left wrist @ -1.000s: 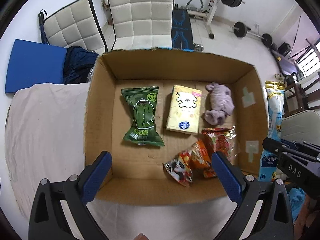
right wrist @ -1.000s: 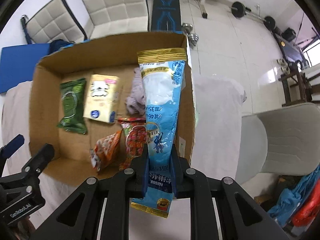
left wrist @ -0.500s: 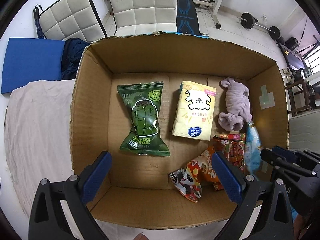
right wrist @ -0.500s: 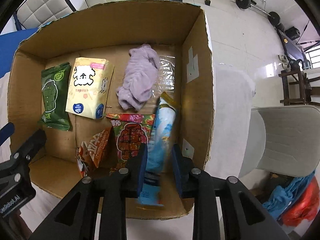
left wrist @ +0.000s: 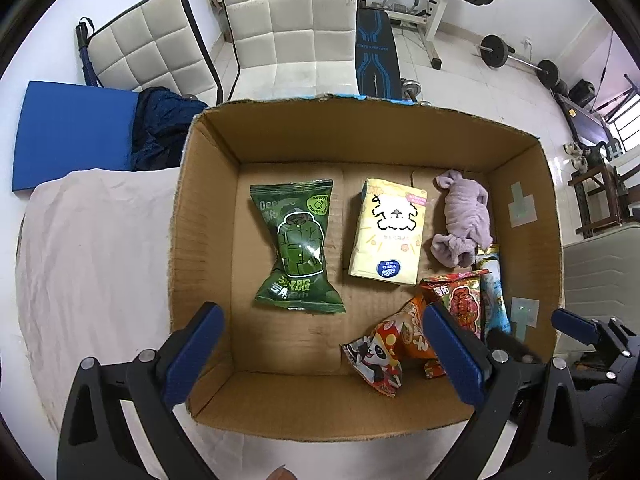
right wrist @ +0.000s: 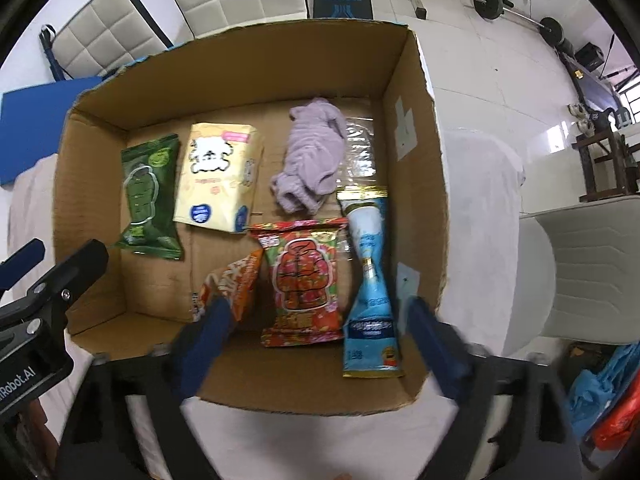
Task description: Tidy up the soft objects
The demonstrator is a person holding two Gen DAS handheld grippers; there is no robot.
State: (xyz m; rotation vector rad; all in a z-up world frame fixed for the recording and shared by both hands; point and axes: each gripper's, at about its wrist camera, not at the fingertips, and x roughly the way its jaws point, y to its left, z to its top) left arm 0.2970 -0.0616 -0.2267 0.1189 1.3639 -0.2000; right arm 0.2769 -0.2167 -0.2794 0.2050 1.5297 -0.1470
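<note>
While the right gripper [right wrist: 316,320] hangs above the near right part of the cardboard box [right wrist: 404,92], its jaws are opening and stand wide apart, blurred, with nothing pressed between the pads. Below them the blue packet [right wrist: 370,280] lies flat on the box floor, lengthwise along the right wall, gold-trimmed top end toward the far side, bottom end near the front wall. It is free of the pads.

Left gripper [left wrist: 320,344]: jaws apart, empty, poised over the near left part of the box, blue pads [left wrist: 192,352] clear of all contents.

Box contents, left wrist view:
- green packet [left wrist: 298,244], left of centre, lying flat, apart from the others.
- yellow tissue pack [left wrist: 388,232], centre, just right of the green packet, not touching it.
- purple cloth [left wrist: 464,220], bunched, far right, its near end just beside the top of the blue packet; cannot tell whether they touch.
- red packet [left wrist: 460,300], near right, touching the blue packet's left edge.
- orange packet with a panda [left wrist: 384,352], crumpled, tilted, against the red packet's left side.

A clear plastic wrapper [right wrist: 358,148] lies on the floor beside the purple cloth, next to the right wall. Box rests on a white cloth [left wrist: 92,248] covering the table. Behind it: two white padded chairs [left wrist: 292,20], a blue mat [left wrist: 76,132], a weight bench [left wrist: 374,56].
</note>
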